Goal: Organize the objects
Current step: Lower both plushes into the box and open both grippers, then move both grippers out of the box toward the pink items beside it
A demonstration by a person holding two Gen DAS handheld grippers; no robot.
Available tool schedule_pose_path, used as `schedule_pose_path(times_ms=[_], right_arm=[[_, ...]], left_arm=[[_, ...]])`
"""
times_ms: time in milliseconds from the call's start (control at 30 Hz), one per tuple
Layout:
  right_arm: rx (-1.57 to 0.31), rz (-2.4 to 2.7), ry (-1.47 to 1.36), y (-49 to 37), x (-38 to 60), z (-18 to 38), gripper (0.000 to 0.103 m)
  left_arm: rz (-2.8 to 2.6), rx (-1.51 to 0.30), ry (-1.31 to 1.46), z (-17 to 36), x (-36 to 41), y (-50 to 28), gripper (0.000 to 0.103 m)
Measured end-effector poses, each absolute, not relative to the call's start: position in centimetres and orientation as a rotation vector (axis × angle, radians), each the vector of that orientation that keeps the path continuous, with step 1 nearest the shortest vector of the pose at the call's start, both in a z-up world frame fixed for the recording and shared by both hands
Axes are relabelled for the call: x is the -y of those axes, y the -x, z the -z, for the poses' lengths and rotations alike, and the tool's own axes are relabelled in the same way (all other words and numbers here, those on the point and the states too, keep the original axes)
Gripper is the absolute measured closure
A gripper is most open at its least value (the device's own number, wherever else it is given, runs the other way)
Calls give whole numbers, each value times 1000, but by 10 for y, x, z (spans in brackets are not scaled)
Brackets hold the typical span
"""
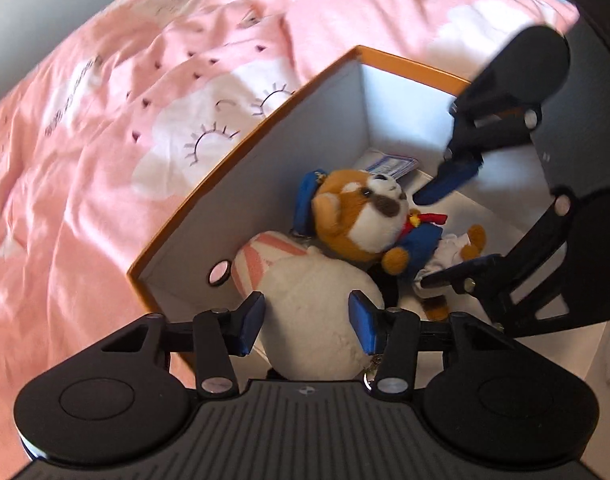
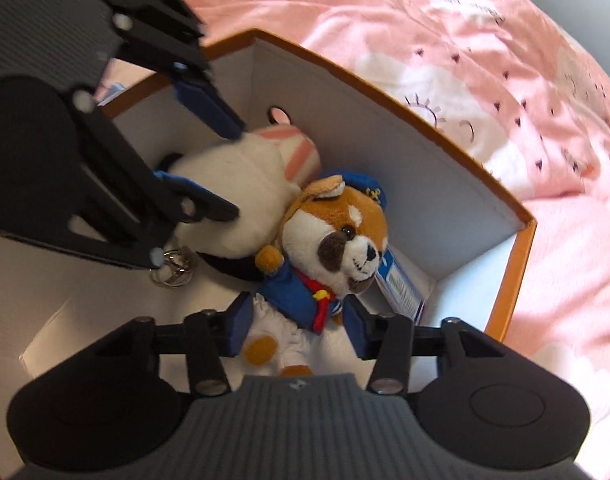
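Observation:
An orange-rimmed box with white walls lies on a bed. Inside it lie a white plush with pink stripes and a brown-and-white dog plush in a blue cap and jacket. My left gripper reaches into the box, its blue pads pressed on either side of the white plush. My right gripper is closed on the dog plush's body at the jacket and white trousers.
A pink bedspread with white cloud faces surrounds the box. A blue-and-white packet lies in the box's corner behind the dog. A metal key ring lies on the box floor by the white plush.

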State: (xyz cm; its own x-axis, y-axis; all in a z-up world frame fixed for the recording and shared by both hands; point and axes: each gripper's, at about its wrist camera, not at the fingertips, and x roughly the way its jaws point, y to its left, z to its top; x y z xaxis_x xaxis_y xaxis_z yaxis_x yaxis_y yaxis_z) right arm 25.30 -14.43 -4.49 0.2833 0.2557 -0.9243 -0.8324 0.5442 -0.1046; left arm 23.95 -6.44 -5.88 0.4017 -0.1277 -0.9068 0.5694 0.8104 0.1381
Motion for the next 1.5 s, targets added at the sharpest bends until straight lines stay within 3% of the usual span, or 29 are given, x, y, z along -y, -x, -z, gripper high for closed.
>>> schedule_pose_path(times_ms=[200, 600, 700, 967, 1067, 1167, 1500], right_arm=[[-1068, -771, 563, -264, 136, 49, 67], [-1021, -679, 517, -246, 136, 32, 63], [-966, -675, 493, -232, 135, 10, 57], [-812, -775, 356, -200, 110, -48, 53], [-814, -841, 300, -183, 87, -60, 43], [-824, -912, 296, -165, 59, -54, 35], [-984, -895, 324, -140, -16, -4, 36]], left_arm=[[474, -1039, -497, 60, 63, -236, 50], [545, -991, -371, 31, 43, -222, 50], [572, -964, -335, 4, 28, -212, 50], [484, -1027, -289, -41, -30, -195, 48], [416, -1068, -235, -44, -58, -186, 48], [346, -1113, -179, -43, -88, -175, 48], [231, -1236, -103, -11, -145, -149, 48]])
